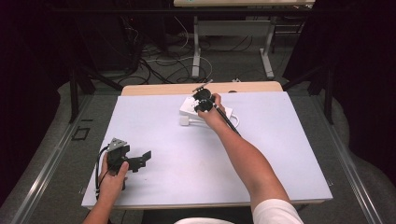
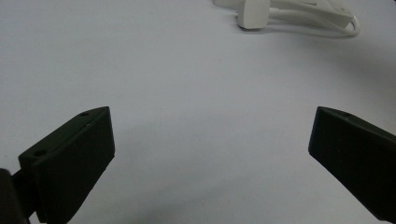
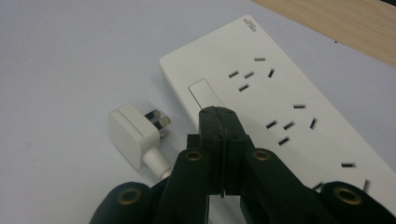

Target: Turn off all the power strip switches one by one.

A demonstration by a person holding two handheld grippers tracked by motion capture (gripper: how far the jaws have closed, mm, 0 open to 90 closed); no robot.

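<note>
White plastic dominates the far edge of the table (image 1: 280, 177), where one power strip (image 3: 289, 93) lies flat with its own plug (image 3: 128, 133) resting just beside it, prongs up and unplugged. A person's right gripper (image 3: 219, 116), jaws clenched together on nothing, hovers at the strip's rocker switch (image 3: 203, 91), seemingly poised to press it. One left gripper (image 1: 140, 158), jaws spread wide and empty, waits well apart from the strip, apparently idle.
</note>
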